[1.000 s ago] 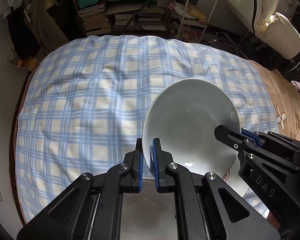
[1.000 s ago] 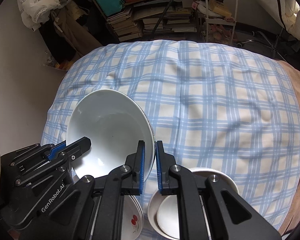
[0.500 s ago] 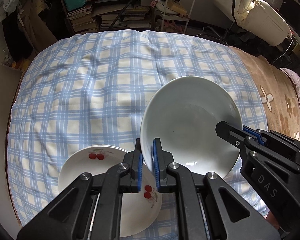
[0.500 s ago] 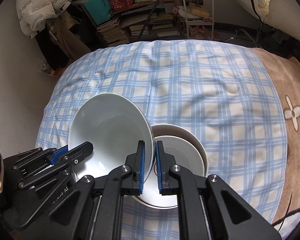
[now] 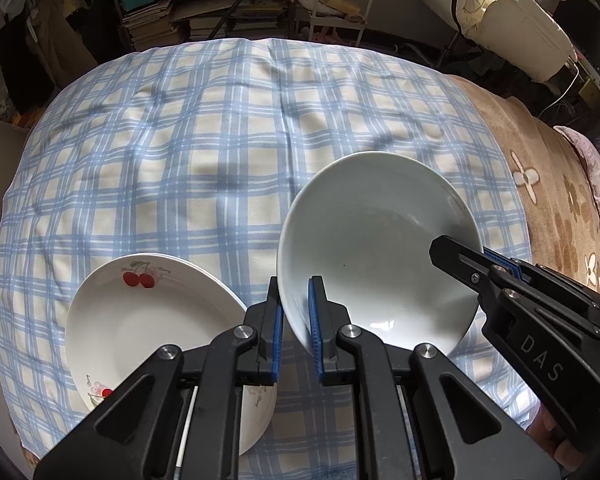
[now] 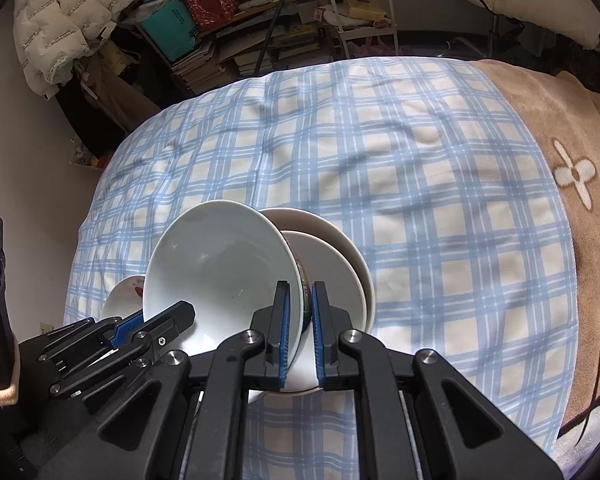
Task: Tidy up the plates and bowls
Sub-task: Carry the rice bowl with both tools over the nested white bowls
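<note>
Obstacles in left wrist view: cherry-print plate (image 5: 148, 320) on the checked cloth (image 5: 220, 140) at 8 o'clock; white bowl (image 5: 376, 252), held off the cloth, at 4 o'clock. Cloth lies open from 10 to 2 o'clock. In right wrist view, nested bowls (image 6: 336, 264) sit just beside the white bowl (image 6: 220, 272); open cloth (image 6: 420, 184) from 12 to 4 o'clock.

Bowl (image 5: 374, 256) sat up off the cloth (image 5: 204, 148), tilted, gripper on each side rim. Cherry plate (image 5: 148, 320) lay left of it, nested bowls (image 6: 336, 264) right, both on cloth.
</note>
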Action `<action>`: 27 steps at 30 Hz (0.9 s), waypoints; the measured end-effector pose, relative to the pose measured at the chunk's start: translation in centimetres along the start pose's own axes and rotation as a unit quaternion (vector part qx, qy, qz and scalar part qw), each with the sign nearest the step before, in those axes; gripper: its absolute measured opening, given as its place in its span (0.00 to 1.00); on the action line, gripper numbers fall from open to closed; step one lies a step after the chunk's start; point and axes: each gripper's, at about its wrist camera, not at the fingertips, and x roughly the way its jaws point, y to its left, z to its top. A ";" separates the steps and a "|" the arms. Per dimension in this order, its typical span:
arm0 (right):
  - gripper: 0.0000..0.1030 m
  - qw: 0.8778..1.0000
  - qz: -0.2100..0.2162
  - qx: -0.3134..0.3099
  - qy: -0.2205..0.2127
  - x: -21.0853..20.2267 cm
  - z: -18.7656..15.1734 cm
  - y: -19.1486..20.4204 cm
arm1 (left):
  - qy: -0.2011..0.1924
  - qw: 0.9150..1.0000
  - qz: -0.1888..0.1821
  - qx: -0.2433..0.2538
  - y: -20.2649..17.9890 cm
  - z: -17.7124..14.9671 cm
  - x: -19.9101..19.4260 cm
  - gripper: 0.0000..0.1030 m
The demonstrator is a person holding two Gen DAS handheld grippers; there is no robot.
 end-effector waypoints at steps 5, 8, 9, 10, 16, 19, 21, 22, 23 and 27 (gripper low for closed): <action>0.11 1.000 0.007 0.004 0.010 0.3 -0.4 -0.1 | -0.014 1.000 -0.010 -0.016 0.6 -0.2 0.3 0.11; 0.11 1.000 -0.003 -0.007 0.012 0.5 -0.7 0.2 | -0.012 1.000 -0.012 -0.015 0.7 -0.4 0.5 0.11; 0.11 1.000 -0.005 -0.008 0.013 0.5 -0.7 0.2 | -0.013 1.000 -0.012 -0.014 0.6 -0.4 0.5 0.11; 0.11 1.000 -0.006 -0.007 0.014 0.6 -0.8 0.2 | -0.014 1.000 -0.012 -0.014 0.6 -0.4 0.6 0.11; 0.11 0.999 -0.027 -0.012 0.012 1.0 -0.9 0.0 | -0.007 1.000 -0.012 -0.004 0.0 -0.9 1.2 0.11; 0.11 0.999 -0.030 -0.005 0.017 1.2 -1.0 -0.3 | -0.005 1.000 -0.009 0.000 -0.2 -1.1 1.6 0.12; 0.11 0.999 -0.028 0.000 0.021 1.4 -1.0 -0.5 | -0.001 1.000 -0.014 0.001 -0.2 -1.1 1.9 0.12; 0.11 0.999 -0.030 0.000 0.022 1.4 -1.0 -0.6 | 0.002 1.000 -0.018 0.000 -0.1 -1.1 2.0 0.12; 0.11 0.999 -0.031 0.001 0.024 1.5 -1.0 -0.6 | 0.004 1.000 -0.020 0.000 0.0 -1.1 2.2 0.12; 0.11 0.999 -0.027 0.006 0.034 2.1 -1.0 -0.7 | 0.004 1.000 -0.011 0.005 -0.1 -1.4 2.4 0.12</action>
